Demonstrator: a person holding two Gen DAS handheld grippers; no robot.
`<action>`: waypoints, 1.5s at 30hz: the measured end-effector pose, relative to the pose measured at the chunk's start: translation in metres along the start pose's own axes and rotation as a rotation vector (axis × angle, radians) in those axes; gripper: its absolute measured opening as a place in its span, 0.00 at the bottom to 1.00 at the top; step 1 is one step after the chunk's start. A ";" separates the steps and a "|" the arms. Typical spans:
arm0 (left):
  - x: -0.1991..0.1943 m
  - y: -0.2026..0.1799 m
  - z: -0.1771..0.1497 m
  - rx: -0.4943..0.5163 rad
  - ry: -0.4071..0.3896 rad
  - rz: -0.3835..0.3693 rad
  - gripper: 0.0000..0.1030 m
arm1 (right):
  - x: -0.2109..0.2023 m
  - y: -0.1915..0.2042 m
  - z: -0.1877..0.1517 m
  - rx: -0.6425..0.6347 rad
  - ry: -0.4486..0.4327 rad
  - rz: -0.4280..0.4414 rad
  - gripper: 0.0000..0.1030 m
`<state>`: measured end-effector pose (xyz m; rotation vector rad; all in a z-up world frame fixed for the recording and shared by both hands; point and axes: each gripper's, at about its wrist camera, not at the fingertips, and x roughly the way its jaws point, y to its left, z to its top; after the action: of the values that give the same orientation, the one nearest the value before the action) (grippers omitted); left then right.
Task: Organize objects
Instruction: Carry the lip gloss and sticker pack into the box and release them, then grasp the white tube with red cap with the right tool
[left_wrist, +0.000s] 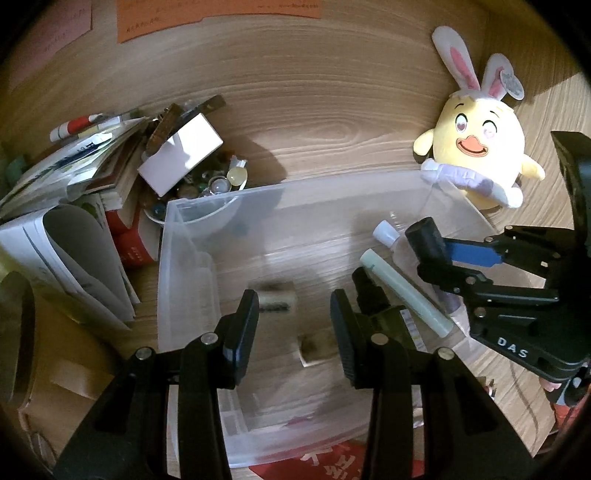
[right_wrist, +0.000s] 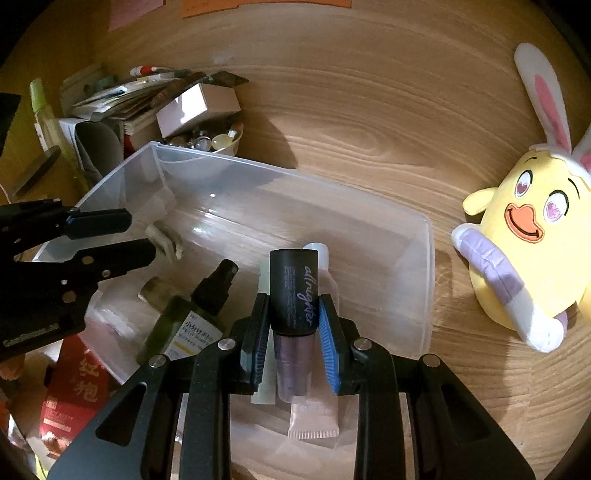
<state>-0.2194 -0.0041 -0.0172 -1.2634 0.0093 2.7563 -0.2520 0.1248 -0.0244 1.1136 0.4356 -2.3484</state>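
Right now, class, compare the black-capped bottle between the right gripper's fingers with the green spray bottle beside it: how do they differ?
The black-capped bottle is clamped in the right gripper; the green spray bottle lies free in the clear bin. The black-capped bottle's body is purple, the spray bottle's olive green. The first has a wide, flat cap with script lettering; the second a narrow pump top and a white label. Both have black tops.
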 end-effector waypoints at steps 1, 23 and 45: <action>0.000 0.000 0.000 -0.002 0.000 -0.002 0.39 | 0.000 0.000 0.000 0.001 0.001 -0.001 0.23; -0.083 -0.007 -0.036 -0.032 -0.142 0.020 0.87 | -0.059 -0.001 -0.022 0.032 -0.120 -0.006 0.58; -0.087 -0.044 -0.101 -0.032 -0.044 -0.070 0.90 | -0.064 0.010 -0.099 0.048 -0.047 0.091 0.60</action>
<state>-0.0820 0.0264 -0.0161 -1.1868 -0.0809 2.7337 -0.1494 0.1834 -0.0357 1.0742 0.3071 -2.3109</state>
